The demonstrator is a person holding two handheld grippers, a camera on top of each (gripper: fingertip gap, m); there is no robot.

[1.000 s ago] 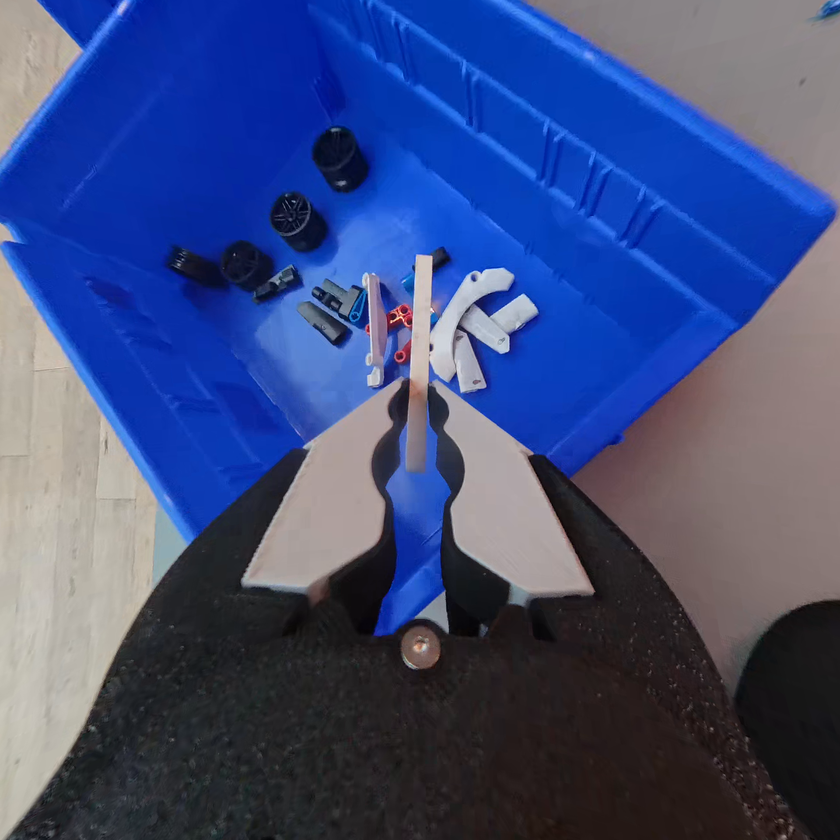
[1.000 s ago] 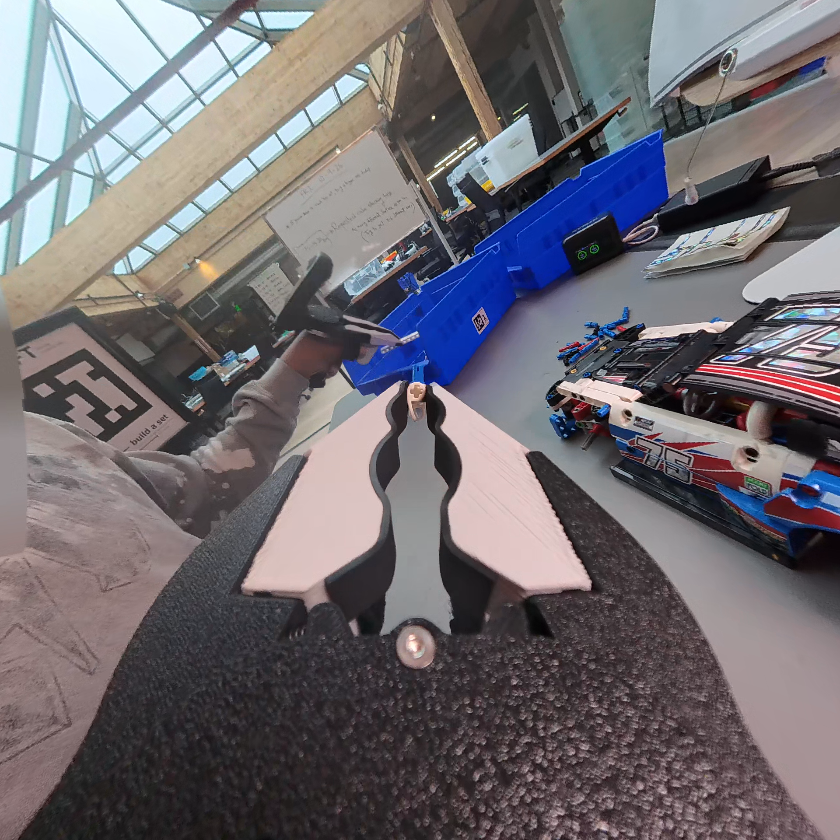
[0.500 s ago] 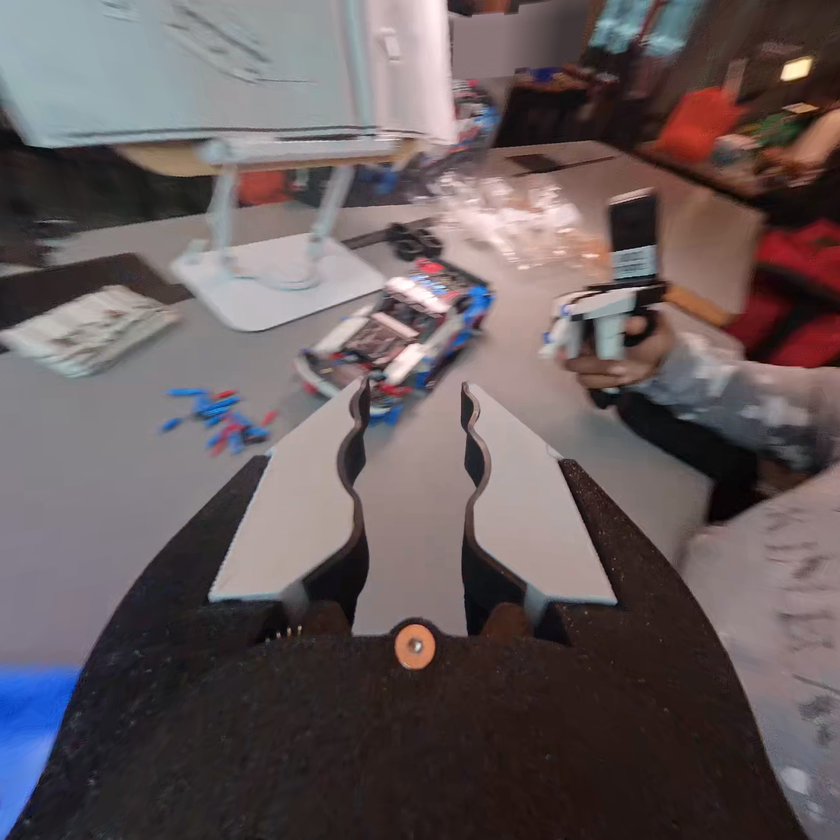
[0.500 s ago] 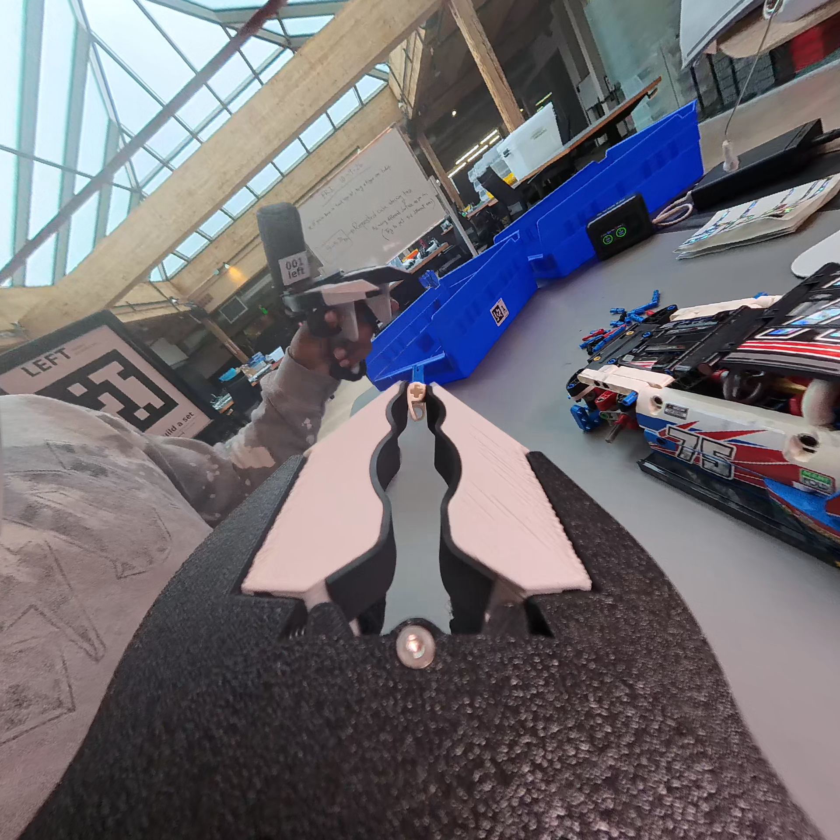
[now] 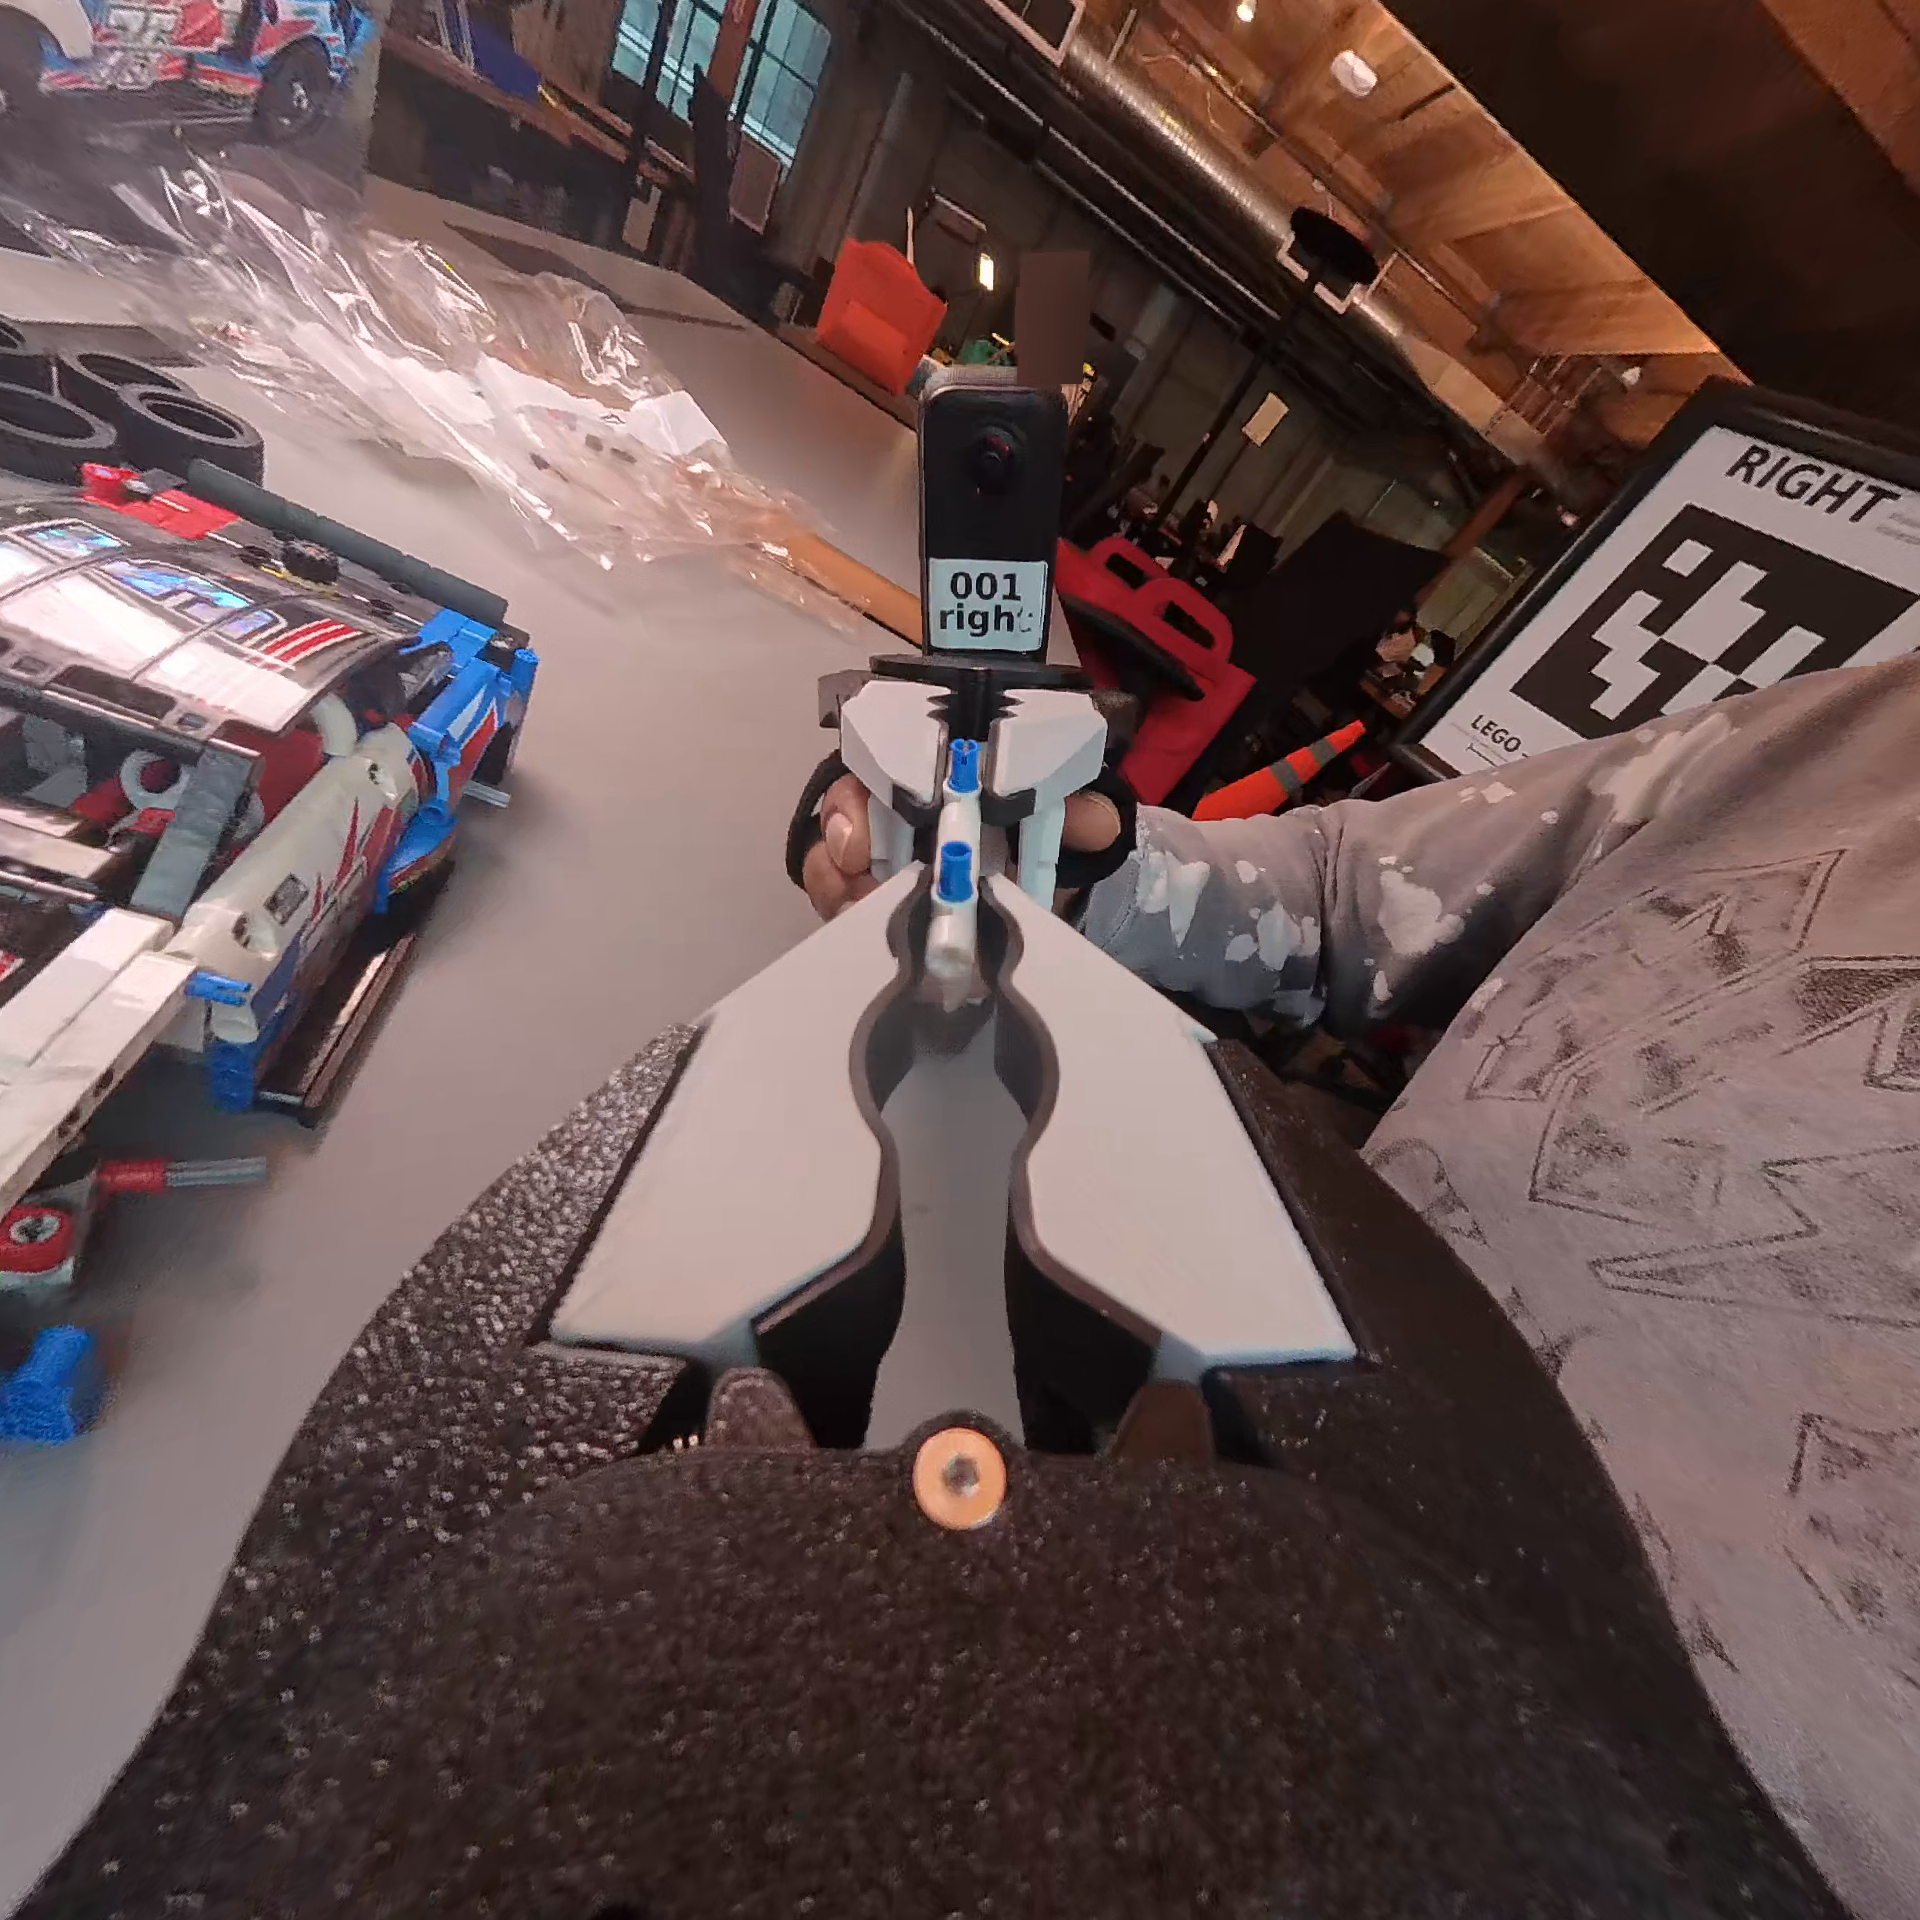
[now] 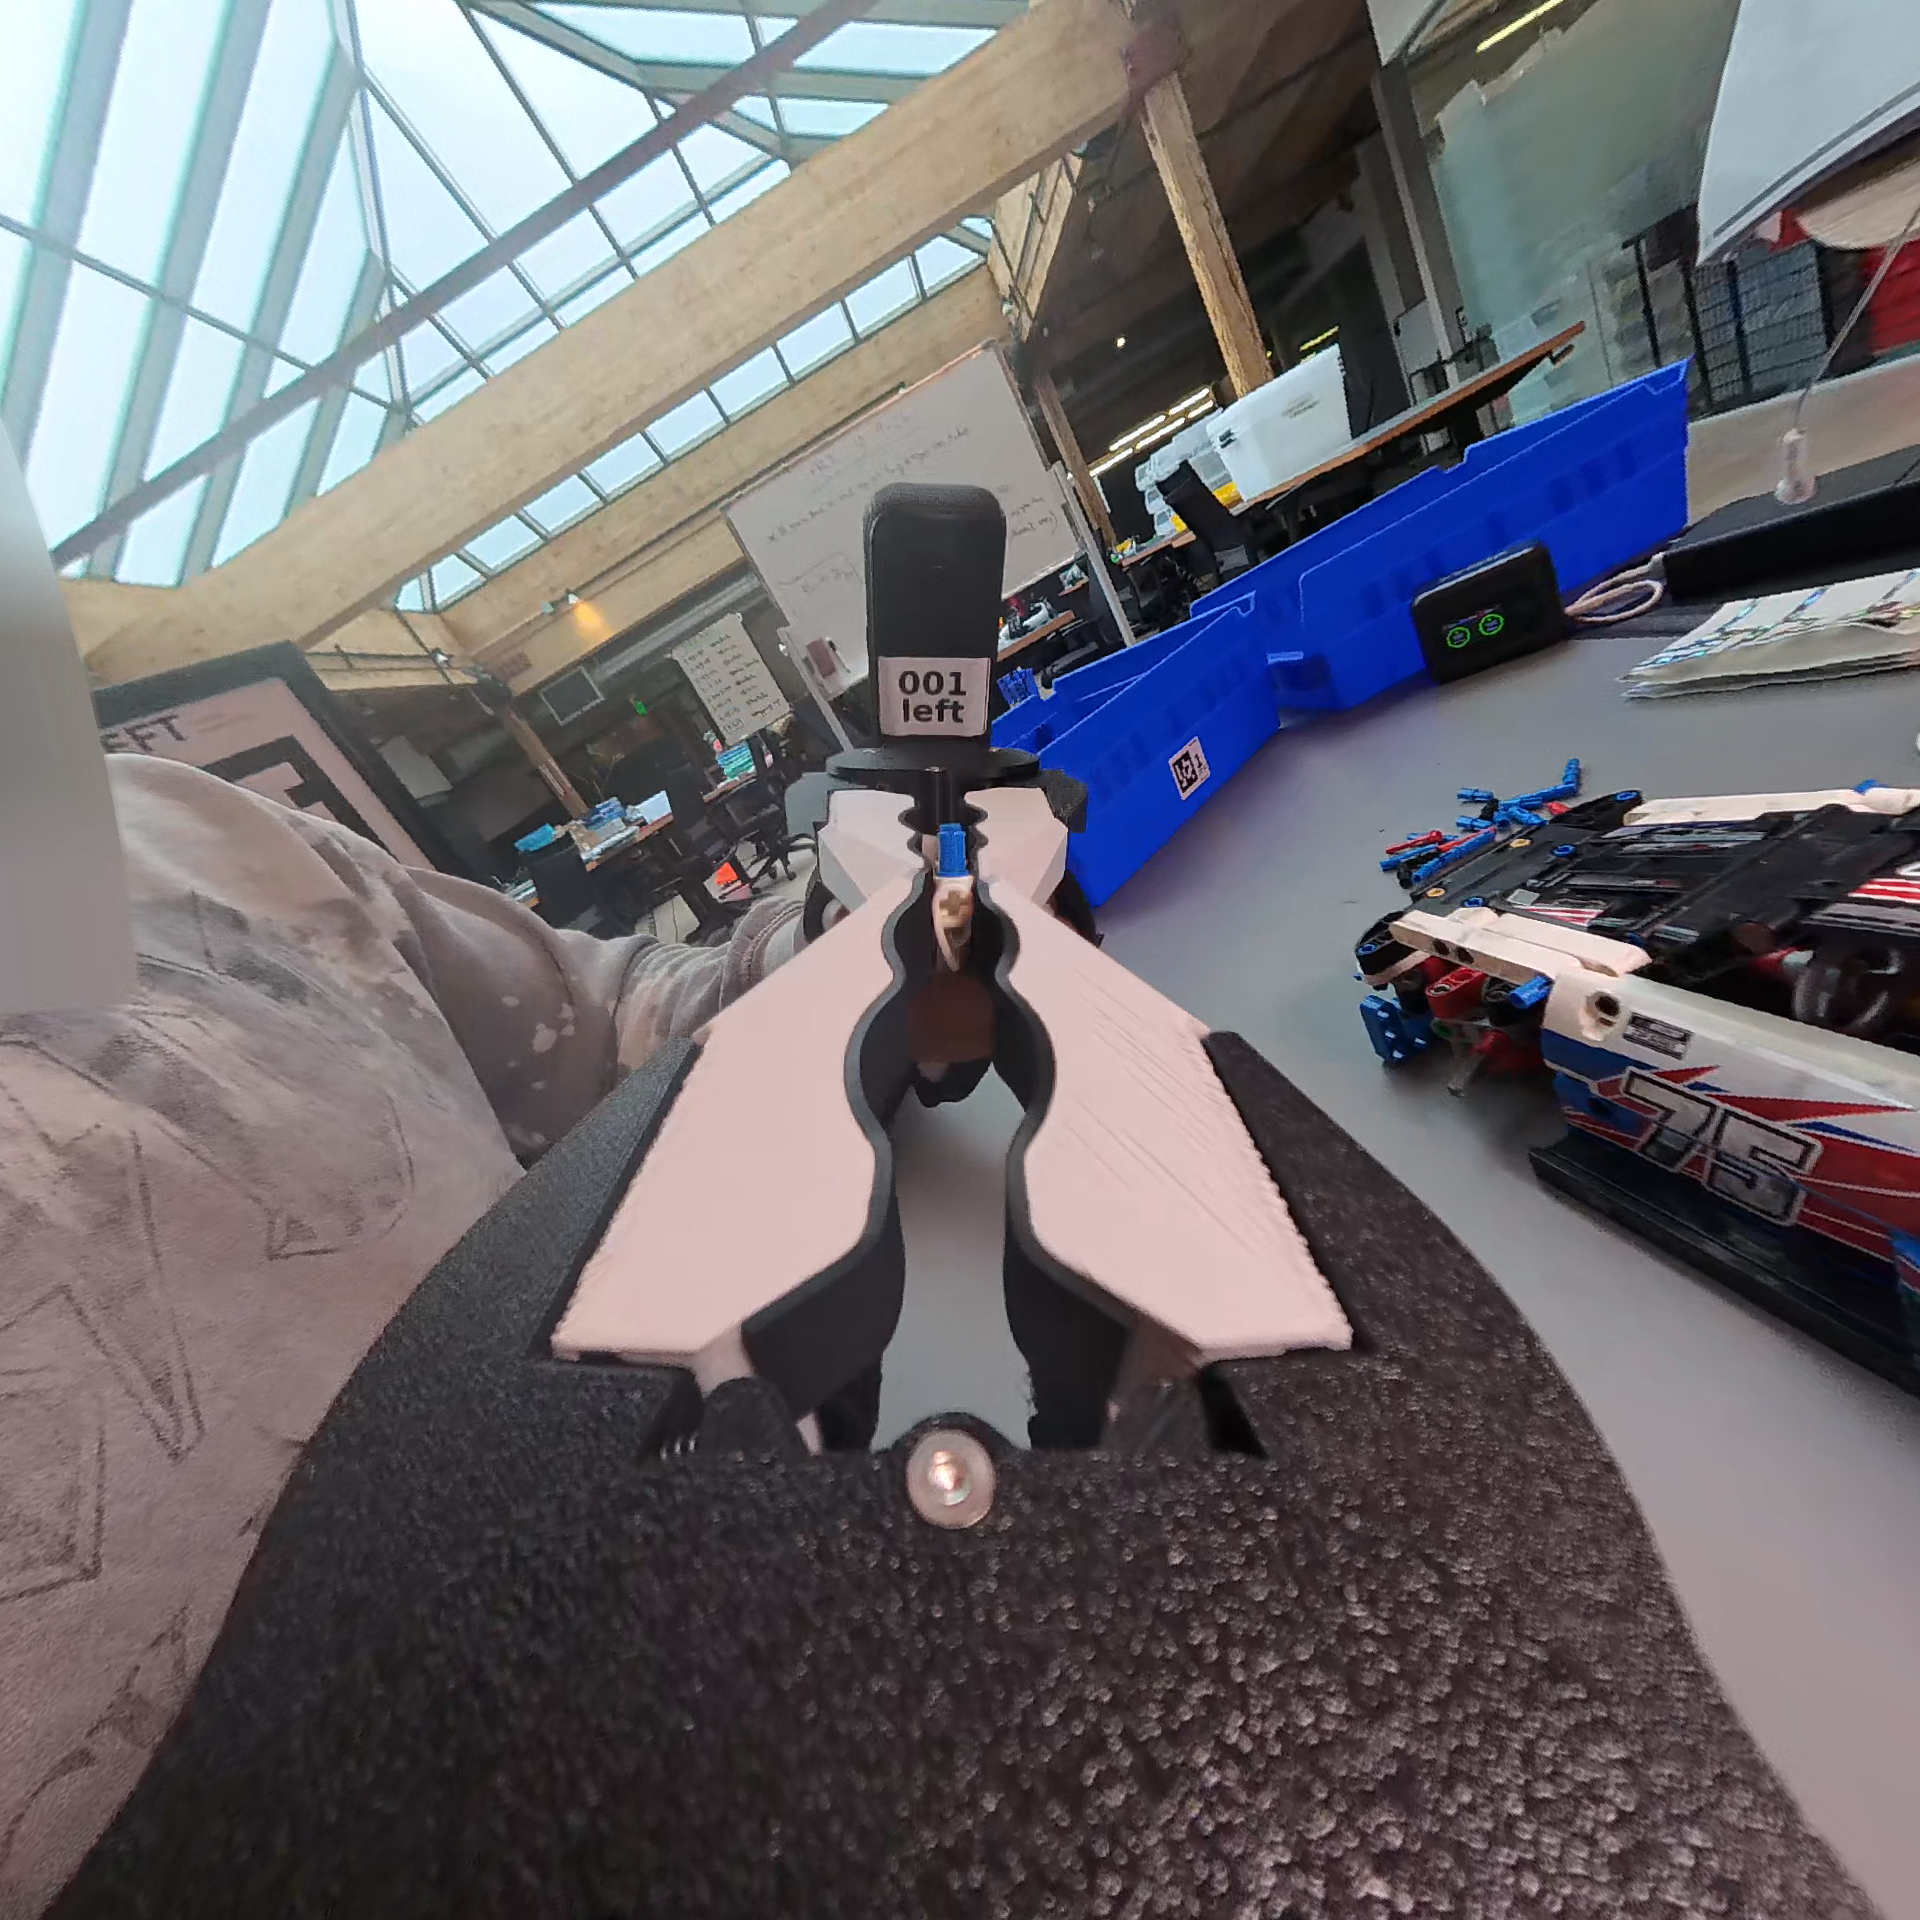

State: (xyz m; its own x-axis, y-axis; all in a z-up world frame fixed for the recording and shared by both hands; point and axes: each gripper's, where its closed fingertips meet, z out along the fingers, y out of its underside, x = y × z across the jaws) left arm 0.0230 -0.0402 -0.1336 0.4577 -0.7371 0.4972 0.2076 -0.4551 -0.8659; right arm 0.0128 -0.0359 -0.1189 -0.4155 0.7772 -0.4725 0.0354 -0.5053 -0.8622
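My left gripper (image 5: pixel 951 914) and my right gripper (image 6: pixel 951 896) point at each other, tip to tip, above the grey table. Between them is a short white brick beam (image 5: pixel 956 831) with blue pins (image 5: pixel 953 864) in it. The left jaws are closed on its near end. The right gripper (image 5: pixel 964 769) faces me in the left wrist view and grips the far end. In the right wrist view the beam (image 6: pixel 953 920) sits in the right tips, and the left gripper (image 6: pixel 943 847) is just beyond, at a blue pin (image 6: pixel 948 837).
A brick-built race car (image 5: pixel 208 727) stands on the table (image 5: pixel 623 831); it also shows in the right wrist view (image 6: pixel 1662 1018). Loose blue and red pins (image 6: pixel 1496 821), blue bins (image 6: pixel 1351 665), a booklet (image 6: pixel 1766 634), clear plastic bags (image 5: pixel 468 395) and black tyres (image 5: pixel 104 416) lie around. Left and right tips are no more than a few centimetres apart.
My left gripper let go of a long white beam over the blue bin, swung open and empty to the table, and has closed on the small white beam that the right gripper holds.
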